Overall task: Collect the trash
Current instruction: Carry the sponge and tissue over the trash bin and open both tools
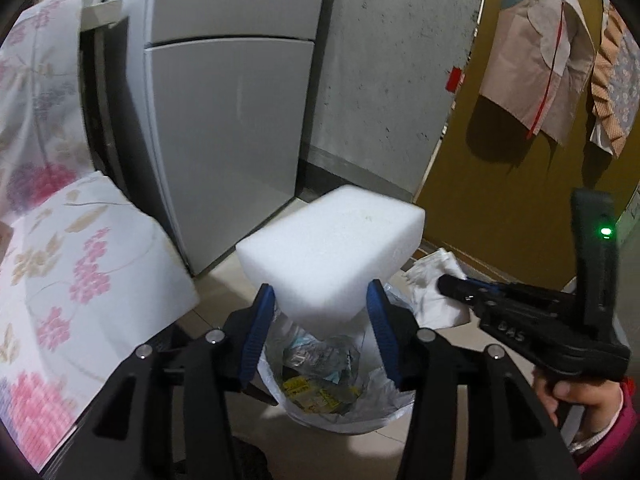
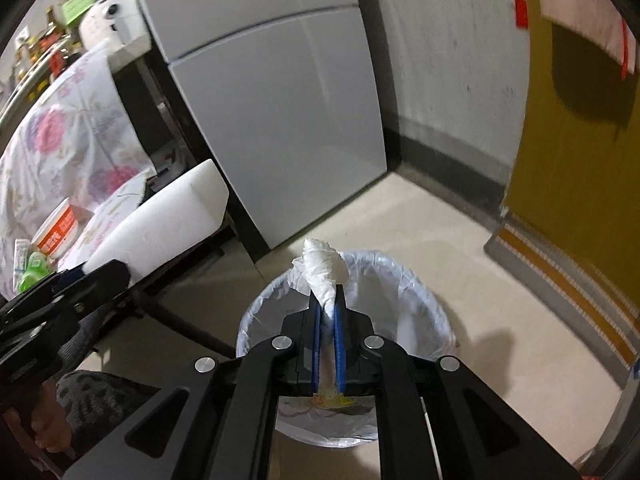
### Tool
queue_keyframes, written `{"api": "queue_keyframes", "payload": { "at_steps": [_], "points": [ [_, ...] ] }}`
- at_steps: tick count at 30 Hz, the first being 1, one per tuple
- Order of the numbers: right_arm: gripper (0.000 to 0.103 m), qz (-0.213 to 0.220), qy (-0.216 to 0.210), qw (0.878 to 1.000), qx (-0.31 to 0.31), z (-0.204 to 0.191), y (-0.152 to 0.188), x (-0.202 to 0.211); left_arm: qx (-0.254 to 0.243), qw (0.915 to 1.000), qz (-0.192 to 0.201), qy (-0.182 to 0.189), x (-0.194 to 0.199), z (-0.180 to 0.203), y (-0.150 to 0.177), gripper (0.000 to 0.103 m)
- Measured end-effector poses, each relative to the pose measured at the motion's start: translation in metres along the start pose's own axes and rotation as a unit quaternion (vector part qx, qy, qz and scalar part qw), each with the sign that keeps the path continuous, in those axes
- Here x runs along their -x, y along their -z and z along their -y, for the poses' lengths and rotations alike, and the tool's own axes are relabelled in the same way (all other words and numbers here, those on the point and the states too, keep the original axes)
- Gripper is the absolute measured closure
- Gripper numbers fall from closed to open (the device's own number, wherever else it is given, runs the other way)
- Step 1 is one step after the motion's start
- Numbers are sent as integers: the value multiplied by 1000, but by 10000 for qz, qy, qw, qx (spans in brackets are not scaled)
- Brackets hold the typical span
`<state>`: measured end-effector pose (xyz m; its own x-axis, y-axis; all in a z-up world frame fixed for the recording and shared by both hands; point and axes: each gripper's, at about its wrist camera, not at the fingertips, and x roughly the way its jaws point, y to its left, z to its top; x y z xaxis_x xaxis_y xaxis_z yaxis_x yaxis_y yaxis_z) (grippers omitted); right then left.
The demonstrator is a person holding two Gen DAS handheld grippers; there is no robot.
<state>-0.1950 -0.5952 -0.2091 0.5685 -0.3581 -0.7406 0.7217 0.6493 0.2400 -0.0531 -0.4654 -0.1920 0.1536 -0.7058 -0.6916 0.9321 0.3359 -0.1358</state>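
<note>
My left gripper (image 1: 322, 298) is shut on a white foam block (image 1: 332, 248) and holds it above a trash bin lined with a white bag (image 1: 380, 396), which holds wrappers. The block also shows at the left of the right wrist view (image 2: 160, 224). My right gripper (image 2: 328, 304) is shut on a crumpled white tissue (image 2: 322, 266) and hovers over the bin (image 2: 420, 292). In the left wrist view the right gripper (image 1: 448, 282) reaches in from the right with the tissue (image 1: 432, 280).
A grey fridge (image 1: 224, 112) stands behind the bin against a concrete wall. A table with a floral cloth (image 1: 80, 280) is at the left, with an orange tub (image 2: 56, 232) and green bottles on it. A yellow door (image 2: 580, 168) is at the right.
</note>
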Motion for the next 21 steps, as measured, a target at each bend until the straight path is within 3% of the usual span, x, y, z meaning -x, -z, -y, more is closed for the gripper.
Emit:
{"api": "queue_keyframes", "payload": {
  "at_steps": [2,3,4,7,15,21],
  "points": [
    [92,-85,7,9999,-121,5,1,-7,3,10000,-47,-6,-4,0,0,44],
    [84,-111,-9,9998,-166,7,1,-8,15,10000,-48,-15,-4,-1,0,39],
    [75,-110,3,9998,-187,8,2,-8,30,10000,-36,-14,-2,-3,1,39],
    [66,-54,88,9998,-186,8,1,-3,129,9999,-1,-50,3,-10,0,39],
    [64,549,236,9982,-55,-6,-10,47,503,9974,381,-345,44,-41,-5,39],
    [64,986,-16,9948,245,-47,-18,90,695,9937,643,-607,88,-60,0,39]
  ]
}}
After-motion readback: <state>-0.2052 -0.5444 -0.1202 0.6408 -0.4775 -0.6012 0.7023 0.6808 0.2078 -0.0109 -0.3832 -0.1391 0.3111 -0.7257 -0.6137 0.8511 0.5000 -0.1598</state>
